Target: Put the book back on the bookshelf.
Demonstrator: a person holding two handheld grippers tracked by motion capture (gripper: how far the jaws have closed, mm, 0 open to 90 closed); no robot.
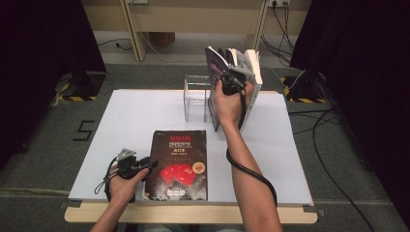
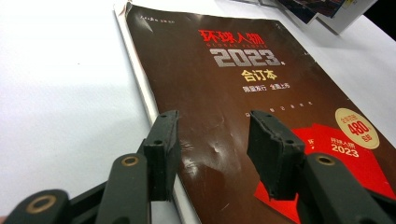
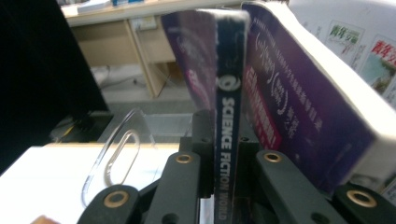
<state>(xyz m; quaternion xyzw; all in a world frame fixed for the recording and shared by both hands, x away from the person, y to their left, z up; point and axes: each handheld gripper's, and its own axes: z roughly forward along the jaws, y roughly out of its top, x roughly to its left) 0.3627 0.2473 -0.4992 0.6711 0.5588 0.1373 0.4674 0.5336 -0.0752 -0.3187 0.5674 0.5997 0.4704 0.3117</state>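
A dark book with red "2023" cover art lies flat near the table's front edge. My left gripper is low at its left edge, open, one jaw on each side of that edge with neither pad touching the book. My right gripper is raised at the back of the table, shut on the spine of a thin purple magazine marked "SCIENCE FICTION WORLD", which stands upright. A thicker purple book with white page edges leans right beside it.
A clear acrylic holder stands at the back middle of the white tabletop, just left of the upright books; its curved wall is close to my right gripper. Dark curtains flank the table, and cables lie on the floor to the right.
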